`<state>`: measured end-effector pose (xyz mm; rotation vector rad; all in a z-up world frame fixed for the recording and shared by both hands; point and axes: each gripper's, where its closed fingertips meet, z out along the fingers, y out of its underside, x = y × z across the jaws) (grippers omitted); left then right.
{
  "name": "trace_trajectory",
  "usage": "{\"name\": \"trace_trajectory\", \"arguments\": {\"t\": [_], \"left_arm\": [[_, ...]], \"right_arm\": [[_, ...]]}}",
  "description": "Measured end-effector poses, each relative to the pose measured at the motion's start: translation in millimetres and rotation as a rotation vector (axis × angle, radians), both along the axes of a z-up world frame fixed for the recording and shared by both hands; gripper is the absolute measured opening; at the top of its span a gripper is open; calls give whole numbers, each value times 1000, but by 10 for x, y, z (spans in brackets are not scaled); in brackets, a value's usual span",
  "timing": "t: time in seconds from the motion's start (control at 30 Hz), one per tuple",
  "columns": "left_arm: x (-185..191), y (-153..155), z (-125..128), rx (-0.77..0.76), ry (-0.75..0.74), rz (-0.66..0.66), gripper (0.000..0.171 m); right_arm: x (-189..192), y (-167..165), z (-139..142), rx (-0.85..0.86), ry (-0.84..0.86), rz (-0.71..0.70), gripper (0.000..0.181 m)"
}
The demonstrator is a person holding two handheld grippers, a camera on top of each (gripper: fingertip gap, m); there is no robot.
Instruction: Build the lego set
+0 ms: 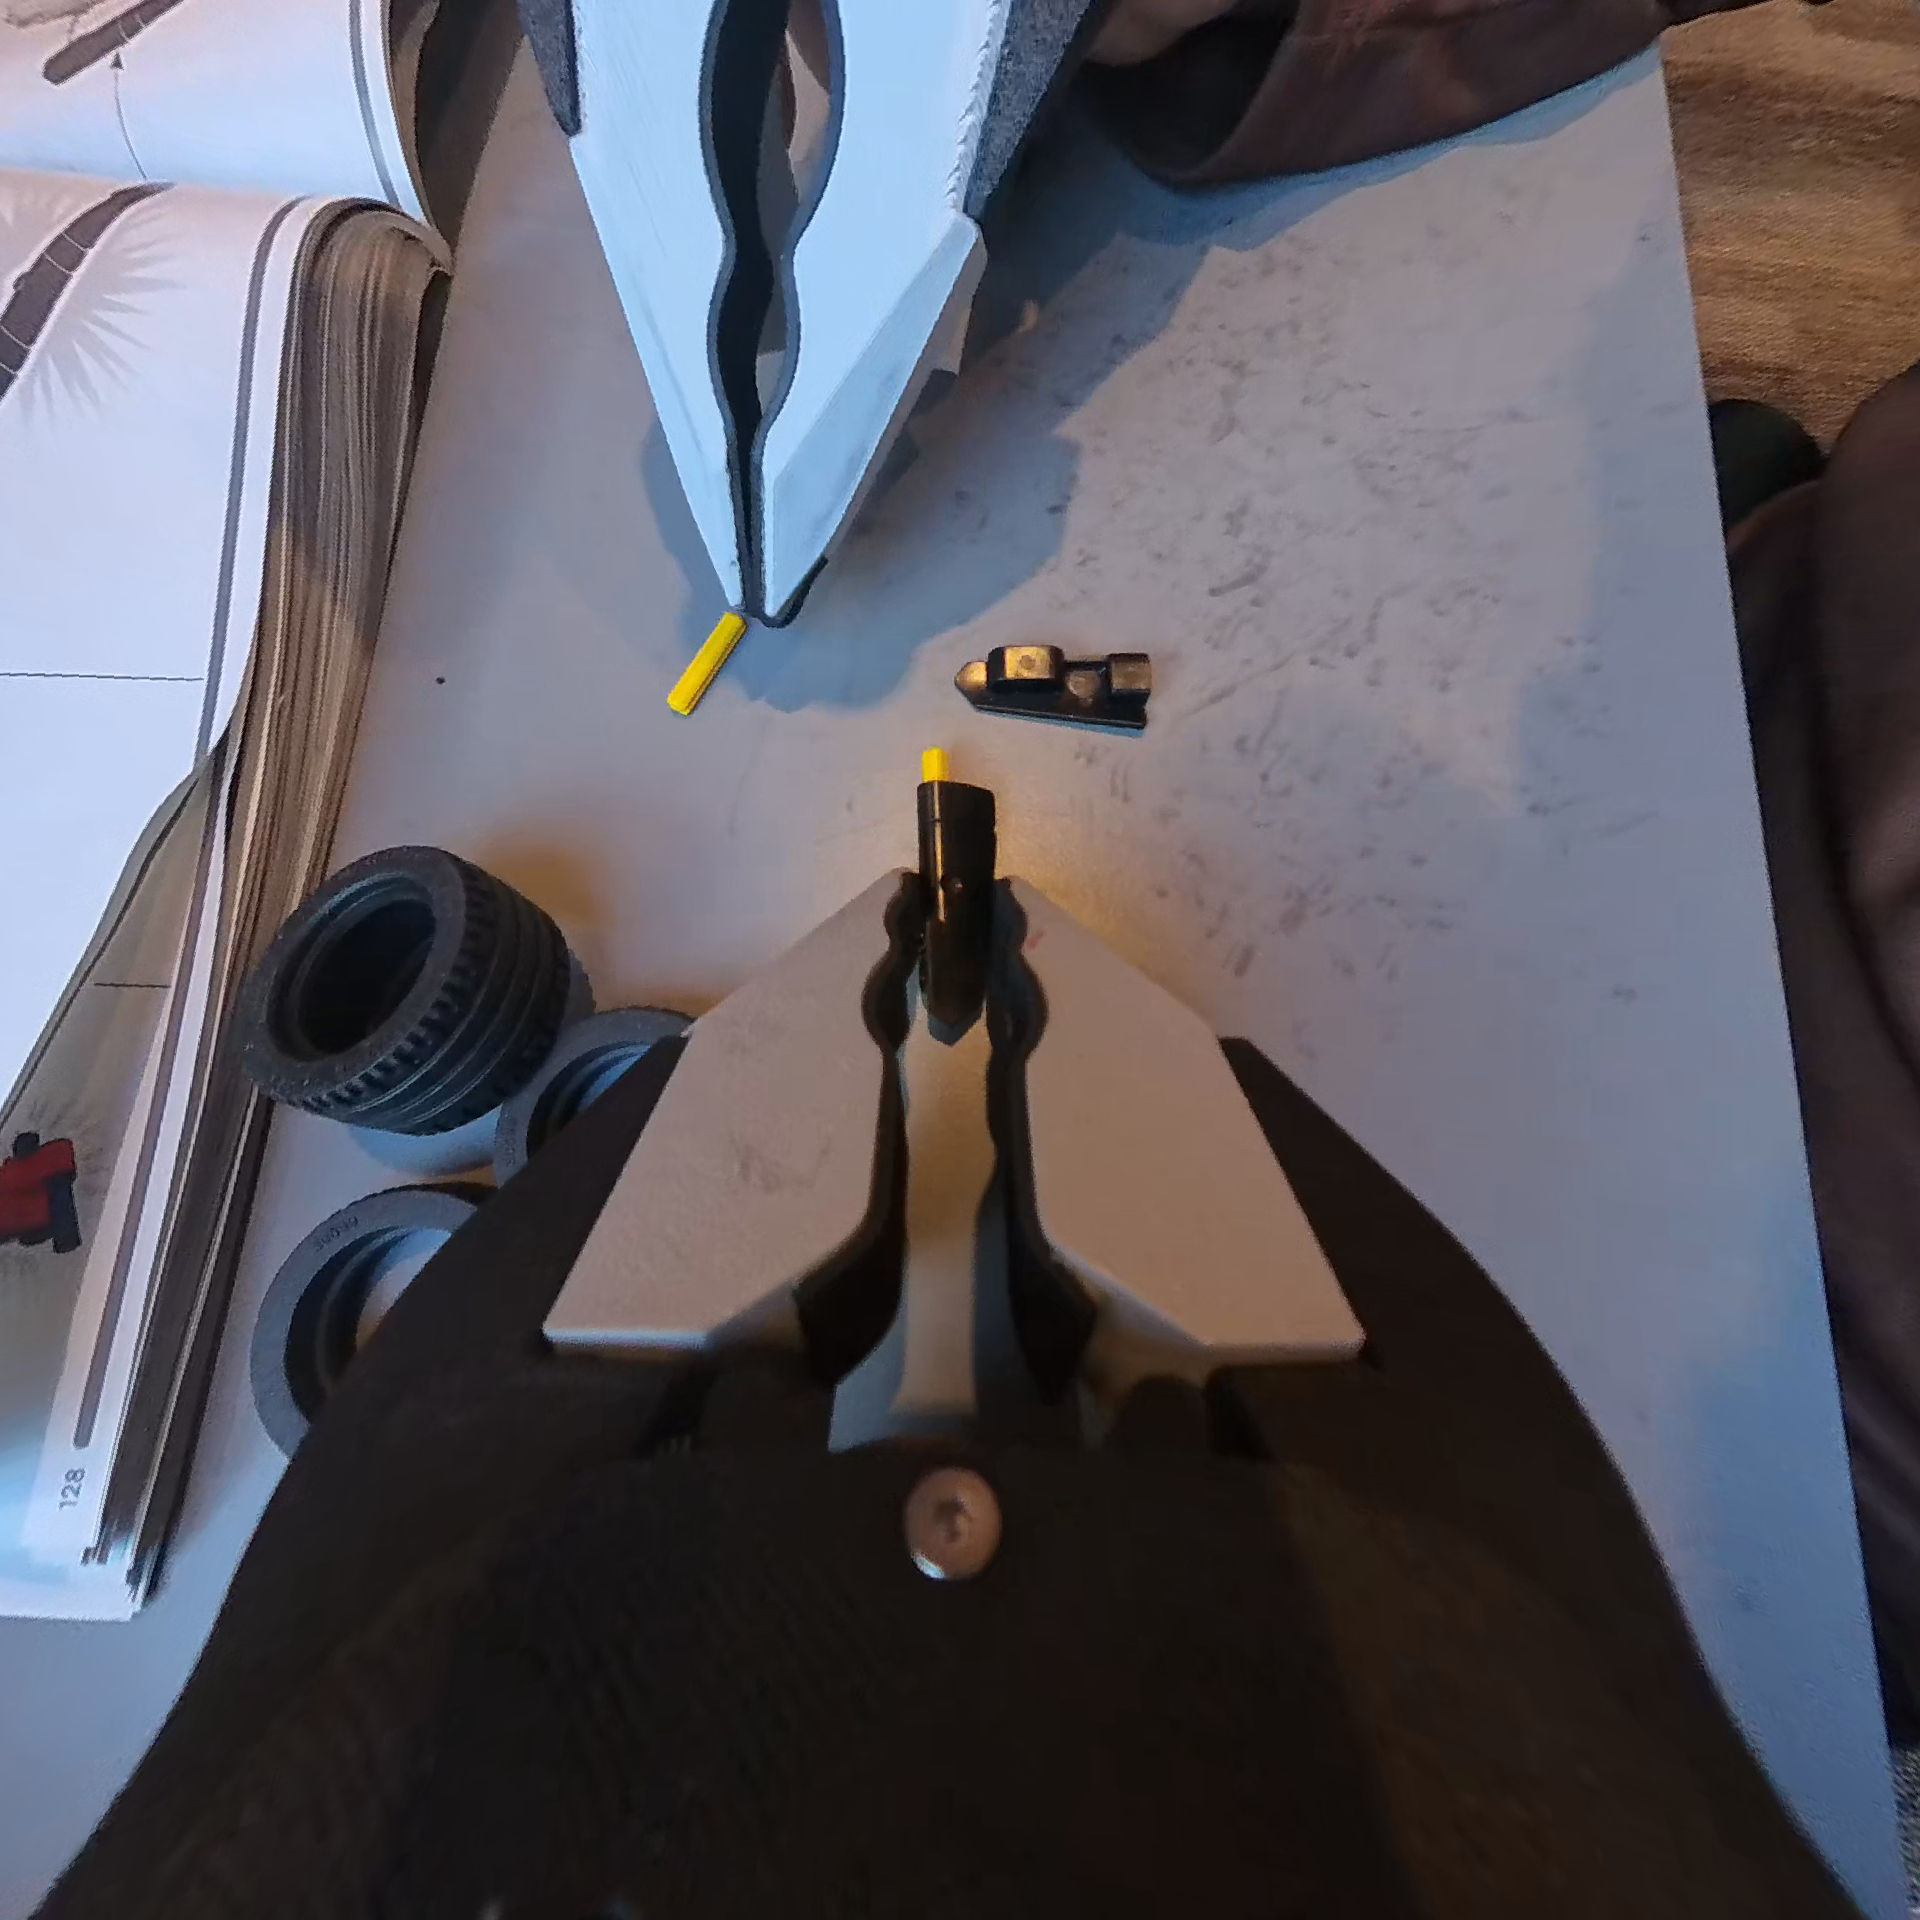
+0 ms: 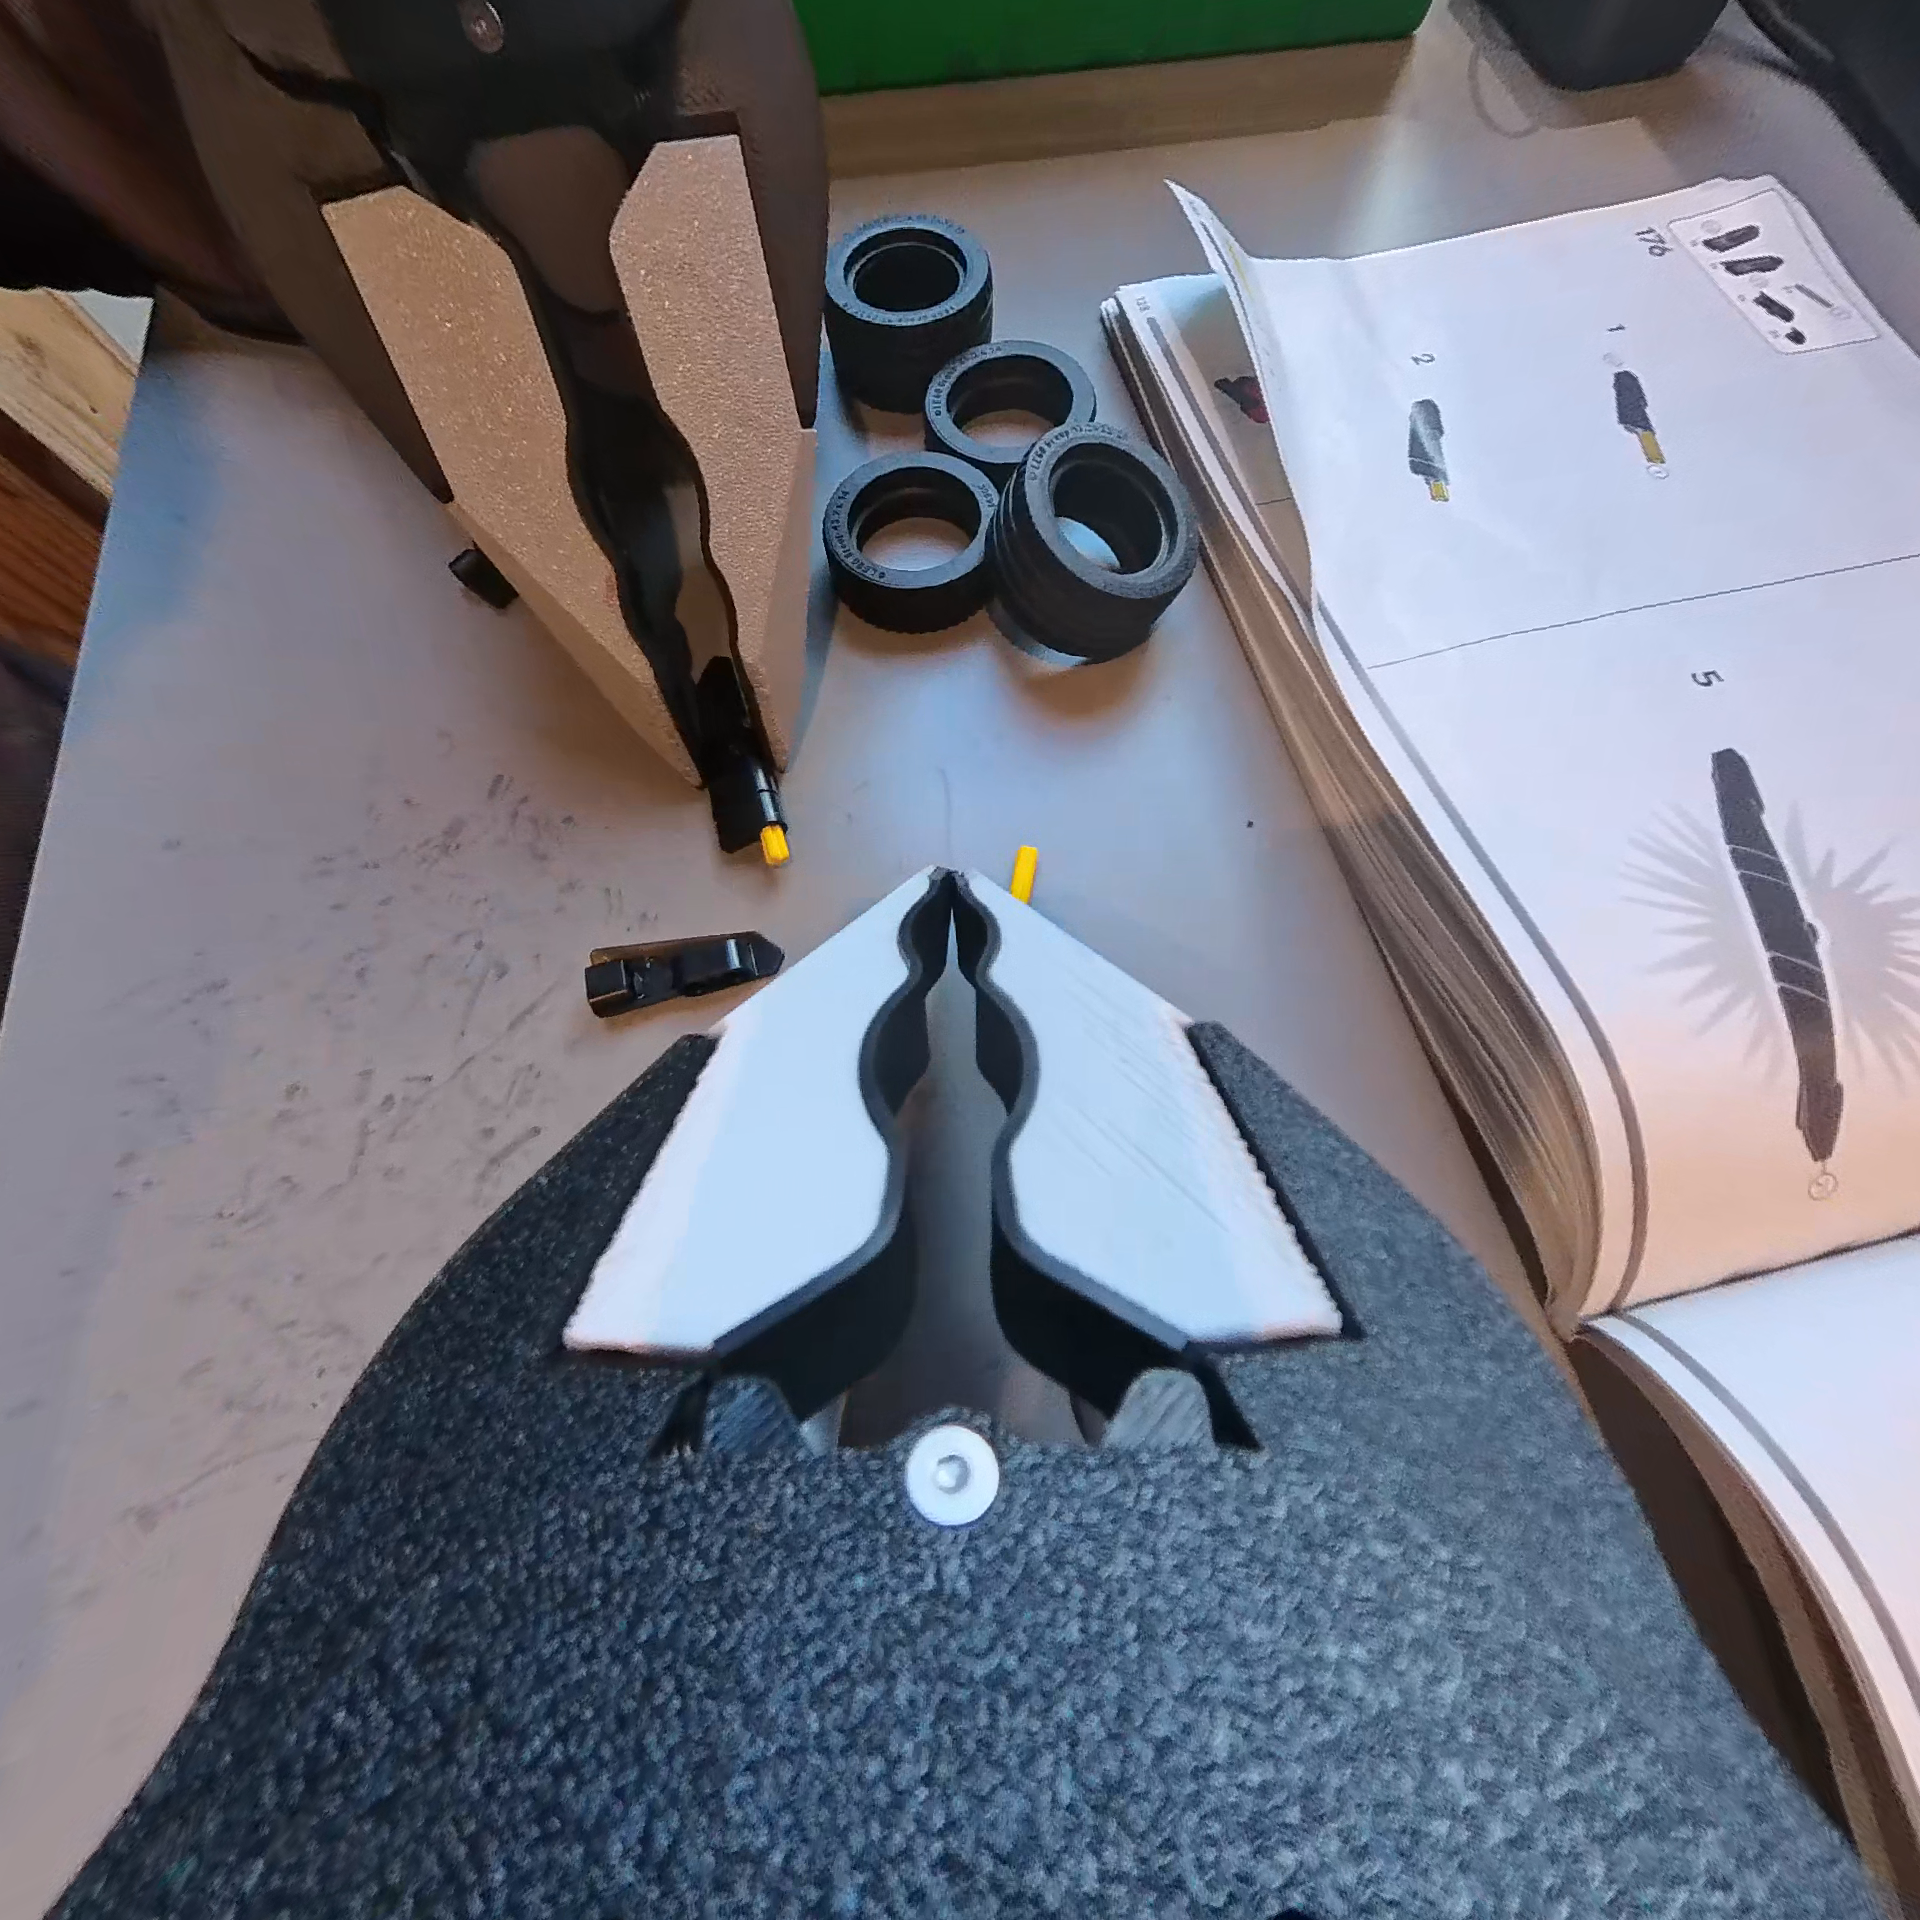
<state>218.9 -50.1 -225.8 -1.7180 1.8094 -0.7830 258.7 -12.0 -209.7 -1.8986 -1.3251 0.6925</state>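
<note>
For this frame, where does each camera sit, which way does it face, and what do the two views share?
Left wrist view: sits on the left hand-held gripper, looking down along its fingers at the grey table; the gripper is shut on a black piece with a yellow pin.
Right wrist view: sits on the right hand-held gripper, facing the opposite way; its tips are closed, with a loose yellow pin just beyond them.
Shared: both grippers, the loose black piece, the tyres and the open instruction booklet.
</note>
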Motion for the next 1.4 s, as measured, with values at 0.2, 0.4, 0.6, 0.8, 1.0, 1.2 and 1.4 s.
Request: {"name": "trace_trajectory", "arguments": {"t": [0.2,0.4,0.6,0.8,1.0,1.2,1.4], "left_arm": [[2,12,0,5,0,8,11],[-20,22,-1,15,4,10,11],[-70,78,0,8,9,31,11],[-71,78,0,5,5,31,11],[-68,85,0,-14,2,37,11],[-97,129,0,2,12,53,11],[-123,142,3,-24,11,54,11]], "right_arm": [[89,103,19,32,-4,-62,0],[214,242,90,-1,62,-145,0],[285,321,205,-32,157,-177,0],[277,321,200,-45,162,-169,0],[244,267,201,-29,152,-134,0],[132,-29,199,-75,144,32,17],[-32,-481,75,-11,21,261,21]]}}
